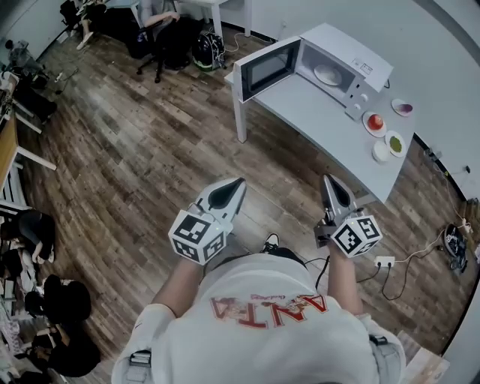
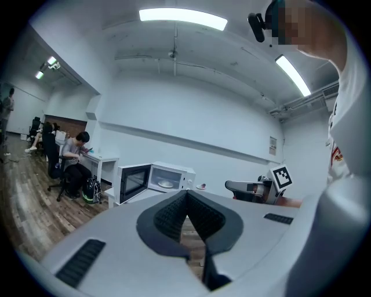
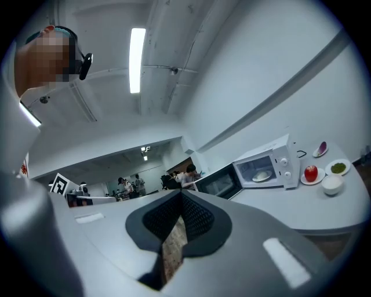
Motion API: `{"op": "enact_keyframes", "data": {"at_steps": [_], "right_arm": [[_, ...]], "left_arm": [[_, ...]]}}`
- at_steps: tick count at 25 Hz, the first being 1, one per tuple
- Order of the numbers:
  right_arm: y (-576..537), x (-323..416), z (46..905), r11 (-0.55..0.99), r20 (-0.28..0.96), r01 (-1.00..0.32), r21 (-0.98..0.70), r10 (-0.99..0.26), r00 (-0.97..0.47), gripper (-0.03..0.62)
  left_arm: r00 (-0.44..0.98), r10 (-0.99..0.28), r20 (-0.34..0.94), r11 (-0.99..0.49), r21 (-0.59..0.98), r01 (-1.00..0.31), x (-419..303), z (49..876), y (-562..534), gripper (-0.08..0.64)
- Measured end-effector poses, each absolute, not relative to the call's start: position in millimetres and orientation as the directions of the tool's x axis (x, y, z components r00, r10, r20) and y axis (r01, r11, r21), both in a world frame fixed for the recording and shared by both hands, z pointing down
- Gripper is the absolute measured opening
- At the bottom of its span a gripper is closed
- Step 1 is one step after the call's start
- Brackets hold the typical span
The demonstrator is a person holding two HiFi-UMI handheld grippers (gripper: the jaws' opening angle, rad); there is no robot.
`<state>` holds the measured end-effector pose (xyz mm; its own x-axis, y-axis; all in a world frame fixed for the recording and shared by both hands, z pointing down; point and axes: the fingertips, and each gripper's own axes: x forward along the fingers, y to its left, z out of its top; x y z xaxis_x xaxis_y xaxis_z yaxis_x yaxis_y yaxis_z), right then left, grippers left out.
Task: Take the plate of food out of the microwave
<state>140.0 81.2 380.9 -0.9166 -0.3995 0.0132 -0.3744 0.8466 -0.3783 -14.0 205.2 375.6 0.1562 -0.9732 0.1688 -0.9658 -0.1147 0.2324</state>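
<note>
A white microwave point(image 1: 341, 66) stands on a white table point(image 1: 315, 112) across the room, its door point(image 1: 266, 69) swung open to the left. Inside lies a white plate of food point(image 1: 328, 73), also visible in the left gripper view point(image 2: 166, 184) and the right gripper view point(image 3: 262, 176). Both grippers are held close to the person's body, far from the table. My left gripper point(image 1: 234, 184) is shut and empty, its pads meeting at the tip point(image 2: 186, 203). My right gripper point(image 1: 330, 182) is shut and empty too point(image 3: 181, 200).
Right of the microwave the table carries a plate with a red fruit point(image 1: 375, 121), a dish of green food point(image 1: 395, 142), a white bowl point(image 1: 381, 152) and a dish of purple food point(image 1: 403, 107). Wooden floor lies between me and the table. A person sits at a desk point(image 1: 161, 22) behind. A power strip point(image 1: 384, 261) lies on the floor.
</note>
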Motion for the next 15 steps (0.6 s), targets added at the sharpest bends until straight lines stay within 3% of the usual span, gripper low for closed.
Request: {"op": "enact_keyframes", "data": {"at_steps": [15], "right_arm": [[-68.4, 185.2, 415.0, 0.77, 0.064, -0.436, -0.465, -0.462, -0.884, 0.003]], "left_arm": [[0.253, -0.95, 0.184, -0.207, 0.235, -0.95, 23.9, 383.5, 30.3, 0.009]]}}
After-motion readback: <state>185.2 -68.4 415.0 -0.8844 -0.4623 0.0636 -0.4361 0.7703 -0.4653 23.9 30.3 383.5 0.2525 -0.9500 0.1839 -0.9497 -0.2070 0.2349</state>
